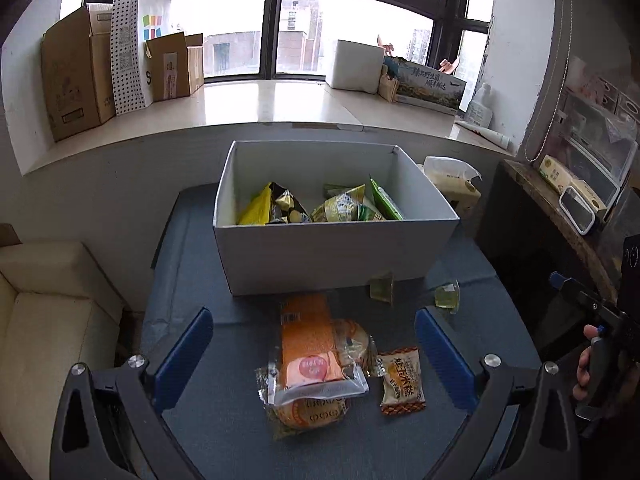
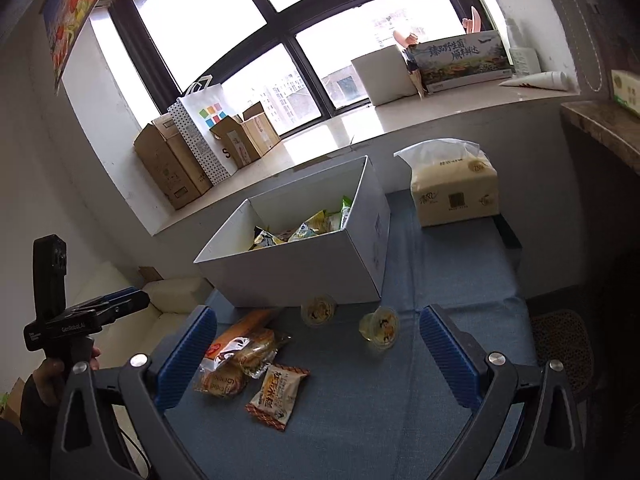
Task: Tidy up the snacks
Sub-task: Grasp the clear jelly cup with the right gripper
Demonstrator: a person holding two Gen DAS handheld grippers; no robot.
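A white open box (image 1: 336, 256) stands on the blue-grey table, with several yellow and green snack packets (image 1: 344, 208) inside. In front of it lie a long orange packet (image 1: 308, 336), two wrapped round cakes (image 1: 354, 344) (image 1: 308, 412), a small rice-cake packet (image 1: 402, 380) and two jelly cups (image 1: 382, 288) (image 1: 447, 296). My left gripper (image 1: 313, 316) hovers open over the orange packet, holding nothing. My right gripper (image 2: 317, 312) is open and empty, above the table near the jelly cups (image 2: 318, 310) (image 2: 380, 326). The rice-cake packet (image 2: 278, 394) sits between its fingers.
A tissue pack (image 2: 454, 188) stands right of the box at the table's back. The windowsill behind holds cardboard boxes (image 1: 76, 76), a paper bag (image 1: 154, 32) and a white box (image 1: 354, 66). A cream sofa (image 1: 52, 304) is at left, and a cluttered shelf (image 1: 560, 200) at right.
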